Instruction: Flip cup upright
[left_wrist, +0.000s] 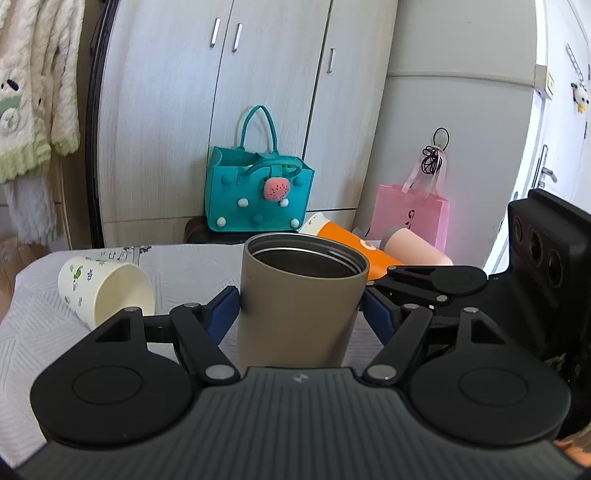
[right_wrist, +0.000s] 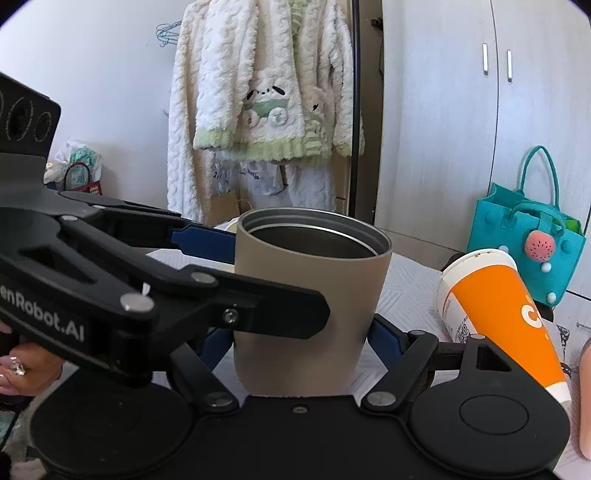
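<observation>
A tan metal cup stands upright on the white tablecloth, its open mouth up. My left gripper has its blue pads against both sides of the cup. In the right wrist view the same cup sits between my right gripper's blue pads too, and the left gripper's arm crosses in front of it from the left. Both grippers hold the cup near its middle.
A white paper cup with green prints lies on its side at the left. An orange cup and a pink cup lie on their sides at the right. A teal bag and pink bag stand behind the table.
</observation>
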